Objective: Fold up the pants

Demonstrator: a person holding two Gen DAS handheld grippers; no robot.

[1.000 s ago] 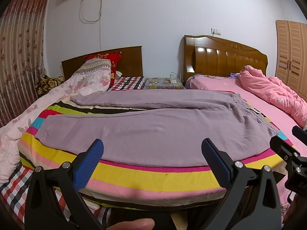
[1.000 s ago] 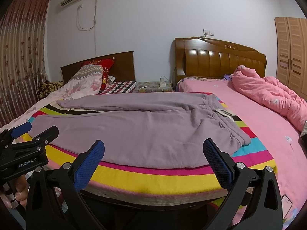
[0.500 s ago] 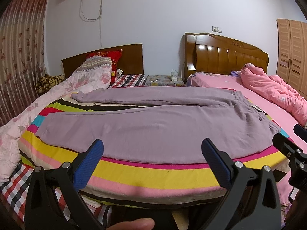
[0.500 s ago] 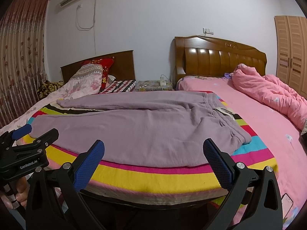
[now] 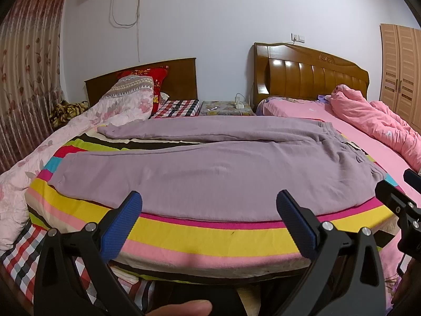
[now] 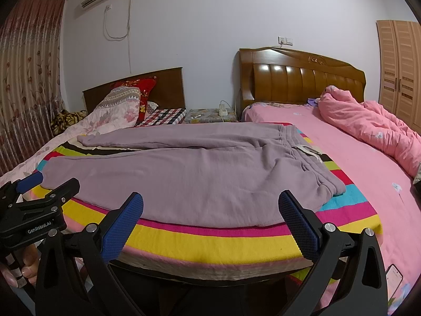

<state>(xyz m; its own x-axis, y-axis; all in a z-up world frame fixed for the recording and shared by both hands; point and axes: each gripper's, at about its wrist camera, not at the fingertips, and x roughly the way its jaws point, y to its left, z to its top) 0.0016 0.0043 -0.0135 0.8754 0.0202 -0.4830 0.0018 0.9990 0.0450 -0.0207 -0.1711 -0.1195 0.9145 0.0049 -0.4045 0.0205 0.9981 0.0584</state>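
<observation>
Bedroom, white walls; two beds side by side, dark wooden headboards, a small nightstand between them. Over the near ends we find a striped blanket in yellow, pink, magenta and black, serving as the work surface.

Item: one pair of mauve pants, laid flat across the blanket. Waistband to our right, cuffs to our left. The near leg runs along the blanket's front edge; the far leg lies beyond it, splayed slightly, a wedge of blanket showing between them toward the cuffs. Unfolded as yet.

Handling, in our judgement: thick, soft knit, sweatpant weight; limp, not slippery, likely to sag and drag on the blanket when lifted. Best taken at two points on the near leg's outer edge, one by the cuff, one by the waistband, pinching the full thickness.

Left gripper: jaws spread wide, holding nothing, short of the near hem. Right gripper: likewise spread and empty, before the waistband end.

Also noted: crumpled pink quilt on the right bed.
</observation>
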